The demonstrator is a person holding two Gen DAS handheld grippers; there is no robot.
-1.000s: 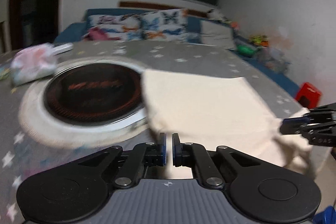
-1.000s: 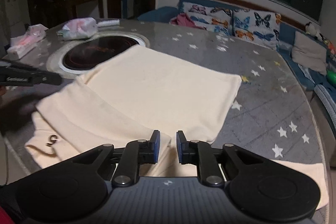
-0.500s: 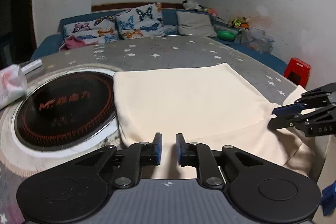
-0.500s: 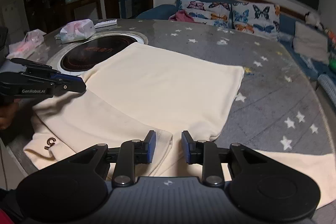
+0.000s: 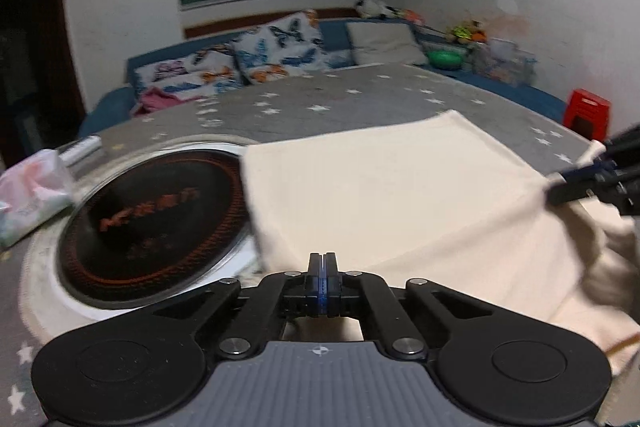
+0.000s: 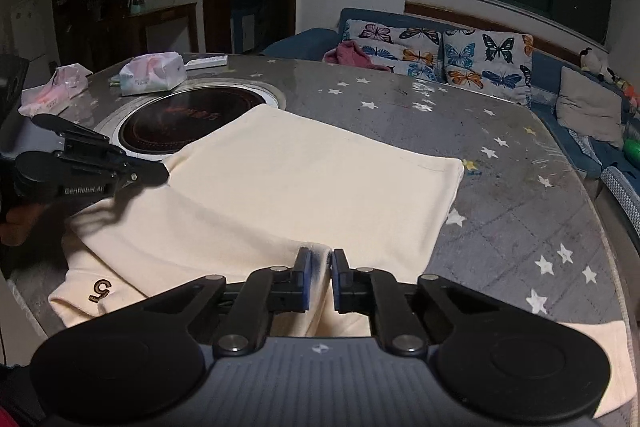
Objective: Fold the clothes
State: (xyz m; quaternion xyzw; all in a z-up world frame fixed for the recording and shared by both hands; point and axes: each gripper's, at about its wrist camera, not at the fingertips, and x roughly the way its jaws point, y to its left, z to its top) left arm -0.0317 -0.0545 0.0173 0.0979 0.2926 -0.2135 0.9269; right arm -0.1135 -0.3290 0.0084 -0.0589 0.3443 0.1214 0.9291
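Inspector: Right wrist view shows the cream garment [image 6: 304, 187] lying flat on the worktop [image 6: 520, 187], its far half doubled into a neat panel, its near part loose toward the edge.

Aide: And the grips?

Inspector: The right hand-held gripper [image 6: 319, 267] pinches a fold of cloth at the near edge. The left hand-held gripper [image 5: 323, 269] is pressed together at its tips (what it holds I cannot tell).

Aide: Progress?

Inspector: Partly folded, I judge; more folding remains. Containers: none seen, only tissue packs [image 6: 154, 73].

A grey star-patterned table [image 6: 500, 195] carries a cream garment [image 6: 312, 187], with tissue packs [image 6: 154, 73] at ten o'clock.
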